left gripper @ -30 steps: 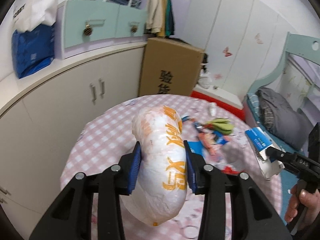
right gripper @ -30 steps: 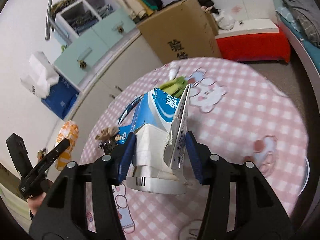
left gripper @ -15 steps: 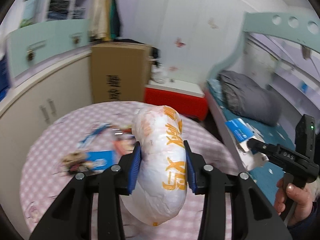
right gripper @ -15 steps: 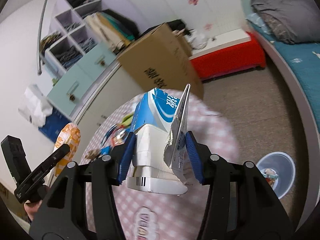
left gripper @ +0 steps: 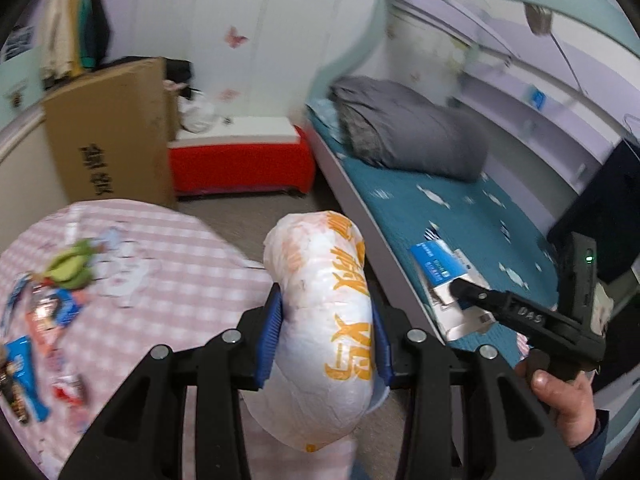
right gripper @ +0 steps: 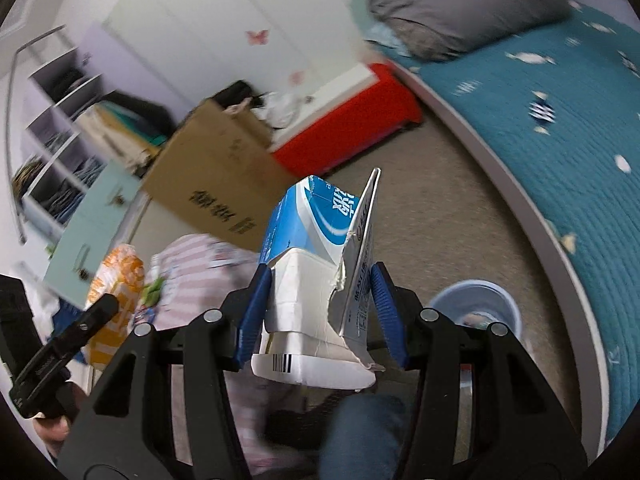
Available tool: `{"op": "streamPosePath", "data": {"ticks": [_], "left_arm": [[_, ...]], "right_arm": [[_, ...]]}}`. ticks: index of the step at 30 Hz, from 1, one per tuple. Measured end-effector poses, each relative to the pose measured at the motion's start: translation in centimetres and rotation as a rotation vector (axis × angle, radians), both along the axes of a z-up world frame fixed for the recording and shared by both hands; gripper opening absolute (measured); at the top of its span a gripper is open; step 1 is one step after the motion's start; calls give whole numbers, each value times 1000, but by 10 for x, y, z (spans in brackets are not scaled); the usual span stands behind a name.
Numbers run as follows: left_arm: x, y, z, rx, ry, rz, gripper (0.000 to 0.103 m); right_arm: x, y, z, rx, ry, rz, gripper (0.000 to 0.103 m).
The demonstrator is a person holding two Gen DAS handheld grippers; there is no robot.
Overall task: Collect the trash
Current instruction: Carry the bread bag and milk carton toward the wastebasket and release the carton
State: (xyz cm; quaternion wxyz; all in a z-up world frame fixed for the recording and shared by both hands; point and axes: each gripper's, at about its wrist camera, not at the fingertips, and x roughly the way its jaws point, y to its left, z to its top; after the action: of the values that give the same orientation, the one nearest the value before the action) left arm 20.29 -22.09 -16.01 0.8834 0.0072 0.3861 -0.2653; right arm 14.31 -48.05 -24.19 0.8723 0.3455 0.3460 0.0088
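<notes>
My left gripper [left gripper: 326, 324] is shut on a white crumpled plastic bag with orange print [left gripper: 324, 320], held in the air past the right edge of the pink checked round table [left gripper: 168, 280]. My right gripper [right gripper: 320, 312] is shut on a torn blue and white carton [right gripper: 316, 272], held above the floor. A pale blue trash bin [right gripper: 476, 308] stands on the floor just right of the carton, below it. The right gripper and its carton [left gripper: 444, 276] also show in the left wrist view, and the bag [right gripper: 116, 288] shows at the left of the right wrist view.
Several wrappers [left gripper: 44, 312] and green peel [left gripper: 70, 266] lie on the table. A cardboard box [left gripper: 108, 136] and a red bench [left gripper: 240, 160] stand by the far wall. A bed with a teal cover [right gripper: 560, 100] and grey bedding [left gripper: 400, 132] runs along the right.
Both grippers have swung right, away from the table towards the bed and floor, each still holding its item. The trash bin has come closer in the right wrist view.
</notes>
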Motion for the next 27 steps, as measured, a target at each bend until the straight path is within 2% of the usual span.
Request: {"op": "streamPosePath", "data": {"ticks": [8, 17, 19, 21, 23, 27], "left_arm": [[19, -90, -57, 82, 125, -130, 39], [32, -139, -112, 181, 217, -171, 39], [34, -145, -120, 199, 230, -176, 39], [36, -153, -131, 219, 247, -180, 39], [38, -159, -141, 237, 266, -185, 39], [43, -171, -161, 264, 302, -206, 40]], "right_arm": [[-2, -51, -71, 63, 154, -83, 51], [16, -62, -147, 130, 305, -81, 55], [23, -63, -168, 158, 328, -73, 72], [24, -67, -182, 203, 332, -80, 78], [20, -75, -187, 219, 334, -117, 79], [6, -92, -175, 211, 298, -173, 81]]}}
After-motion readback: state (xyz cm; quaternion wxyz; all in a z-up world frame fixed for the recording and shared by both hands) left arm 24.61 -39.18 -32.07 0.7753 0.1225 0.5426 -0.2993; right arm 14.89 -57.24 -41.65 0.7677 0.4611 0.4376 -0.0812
